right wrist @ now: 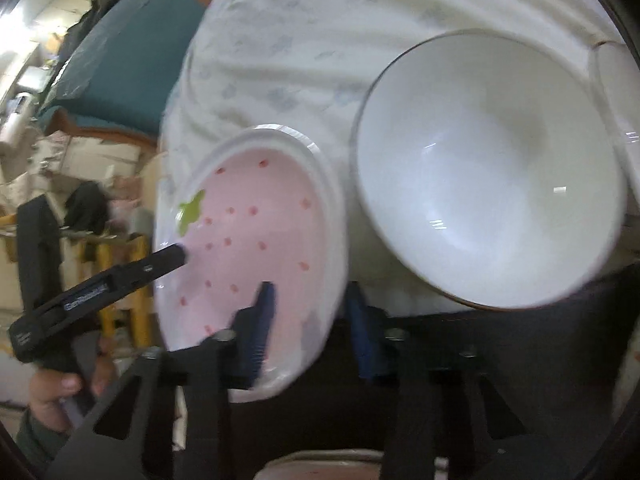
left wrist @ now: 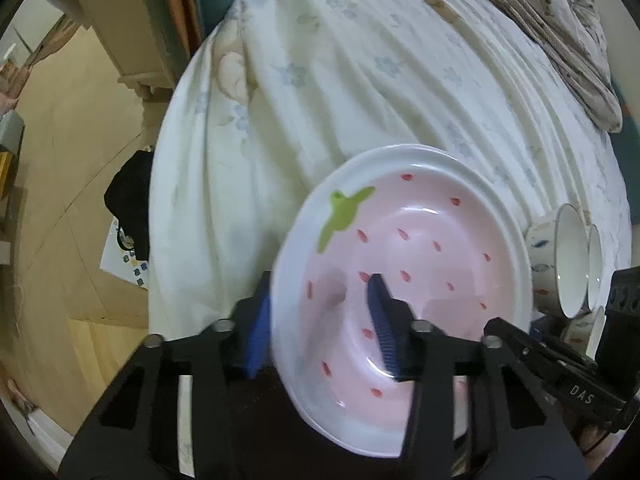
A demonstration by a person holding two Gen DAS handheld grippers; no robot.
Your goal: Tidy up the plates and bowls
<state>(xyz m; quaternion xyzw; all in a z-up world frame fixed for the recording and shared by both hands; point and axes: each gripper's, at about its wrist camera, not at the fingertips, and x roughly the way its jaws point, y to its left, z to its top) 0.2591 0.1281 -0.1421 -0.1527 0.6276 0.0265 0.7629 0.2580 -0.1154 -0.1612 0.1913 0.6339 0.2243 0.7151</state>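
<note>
Both grippers on the strawberry plate, above the bed

I have the left gripper (left wrist: 320,316) and right gripper (right wrist: 308,320) each clamping the plate (left wrist: 404,264) rim between narrow jaws, on opposite edges. The plate is tilted, face toward the white bowl (right wrist: 488,176) just beside it, over the bedsheet (left wrist: 340,80).

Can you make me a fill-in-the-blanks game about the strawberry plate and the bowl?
1. The strawberry plate has a ___ leaf painted on it.
2. The left gripper and the right gripper both pinch the ___ by its rim.
3. The bowl beside the plate is ___ inside.

Missing words: green, plate, white.
</note>
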